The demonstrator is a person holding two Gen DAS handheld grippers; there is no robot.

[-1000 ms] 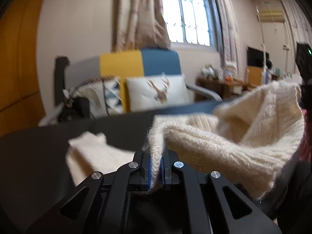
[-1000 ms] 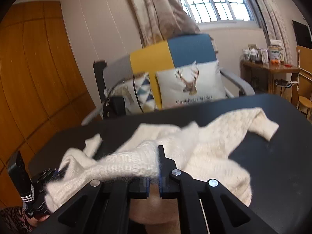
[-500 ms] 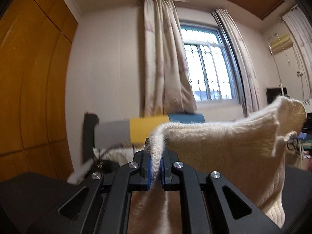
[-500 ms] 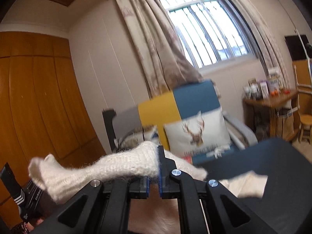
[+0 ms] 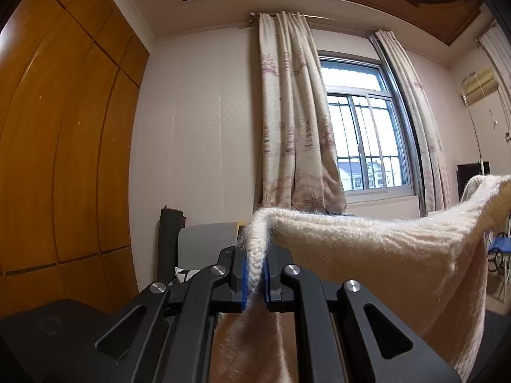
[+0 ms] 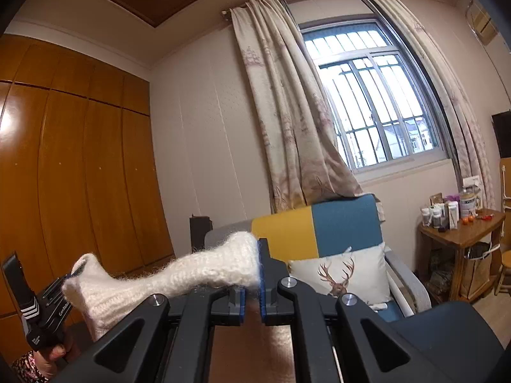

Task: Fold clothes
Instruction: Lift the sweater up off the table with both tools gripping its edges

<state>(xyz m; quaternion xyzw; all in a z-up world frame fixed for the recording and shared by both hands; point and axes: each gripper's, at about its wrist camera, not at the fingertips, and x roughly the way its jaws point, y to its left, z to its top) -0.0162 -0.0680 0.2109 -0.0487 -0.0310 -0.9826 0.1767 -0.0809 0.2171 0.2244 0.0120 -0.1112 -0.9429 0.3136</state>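
Note:
A cream knitted sweater (image 5: 367,255) hangs in the air, stretched between both grippers. My left gripper (image 5: 254,274) is shut on one edge of it, the knit pinched between the blue pads, with cloth draping down to the right. My right gripper (image 6: 252,287) is shut on another edge of the sweater (image 6: 191,274), which runs off to the left. There the left gripper (image 6: 57,300) shows in a hand at the frame's lower left. The sweater's lower part is hidden below both views.
A dark table (image 6: 447,328) lies below, its edge at lower right. Behind it stands an armchair (image 6: 335,223) in grey, yellow and blue with a deer cushion (image 6: 341,274). A wooden wardrobe (image 6: 80,175) fills the left, a curtained window (image 6: 377,108) the back, a side table (image 6: 460,236) with bottles the right.
Both grippers rose with the sweater, lifting it off the table, and tilted up to about level. The table has dropped low in both views. Both grips stayed shut.

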